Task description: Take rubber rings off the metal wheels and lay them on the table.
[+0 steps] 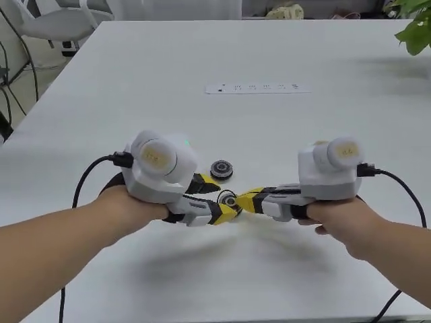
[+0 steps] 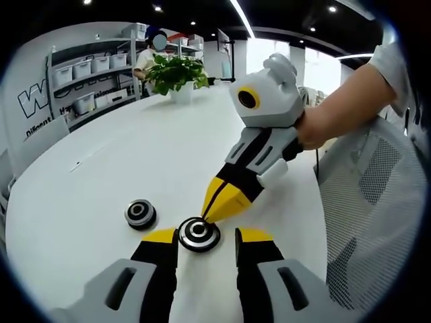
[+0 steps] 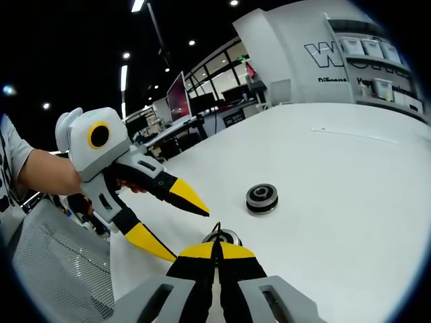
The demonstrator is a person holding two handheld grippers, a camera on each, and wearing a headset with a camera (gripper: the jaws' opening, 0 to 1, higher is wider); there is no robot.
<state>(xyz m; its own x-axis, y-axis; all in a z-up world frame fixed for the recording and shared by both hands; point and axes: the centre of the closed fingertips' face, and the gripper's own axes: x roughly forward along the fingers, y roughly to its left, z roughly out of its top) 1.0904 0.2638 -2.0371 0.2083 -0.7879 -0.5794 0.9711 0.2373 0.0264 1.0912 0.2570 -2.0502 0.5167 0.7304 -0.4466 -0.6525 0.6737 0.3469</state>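
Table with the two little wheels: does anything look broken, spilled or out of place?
Nothing stands out. Both wheels lie flat on the table. The near wheel sits between the open jaws of the left gripper, with the shut right gripper at its rim; the far wheel lies apart.

I've got the head cam looking forward-down over the bench (image 1: 283,121), close in. Gripper cams sit low, facing each other: left sees the right tongs (image 2: 206,217), right sees the left tongs (image 3: 190,235), both share the near wheel (image 2: 199,235).
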